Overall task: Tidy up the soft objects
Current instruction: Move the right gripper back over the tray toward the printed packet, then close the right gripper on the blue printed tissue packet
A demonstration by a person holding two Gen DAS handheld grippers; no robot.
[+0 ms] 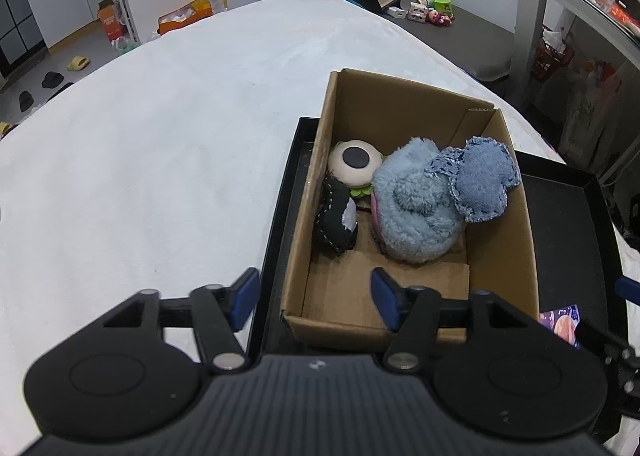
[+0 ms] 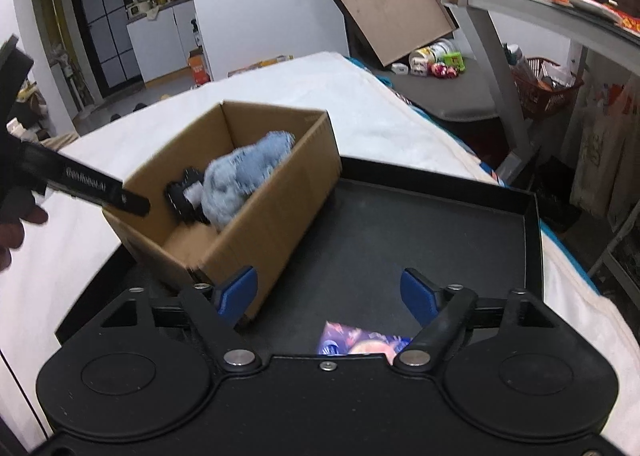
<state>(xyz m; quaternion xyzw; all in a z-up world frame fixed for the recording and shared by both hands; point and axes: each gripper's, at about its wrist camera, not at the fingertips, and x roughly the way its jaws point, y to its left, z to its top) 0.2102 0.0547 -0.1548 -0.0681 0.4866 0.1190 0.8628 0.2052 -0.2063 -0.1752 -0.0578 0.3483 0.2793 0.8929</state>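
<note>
A cardboard box (image 1: 512,240) stands at the left of a black tray (image 1: 568,224). In it lie a fluffy blue plush (image 1: 416,208), a denim paw-shaped pad (image 1: 484,180), a black stitched plush (image 1: 336,216) and a cream round toy with a black spot (image 1: 354,166). My left gripper (image 1: 316,298) is open and empty over the box's near left corner. My right gripper (image 2: 330,292) is open and empty above the tray (image 2: 400,224), to the right of the box (image 2: 264,216). The blue plush (image 2: 232,188) and the black plush (image 2: 182,196) also show there.
The tray sits on a white blanket (image 1: 160,136) covering a bed. A colourful packet (image 2: 360,342) lies on the tray's near edge under my right gripper; it also shows in the left wrist view (image 1: 562,322). The left tool's handle (image 2: 80,180) reaches in from the left.
</note>
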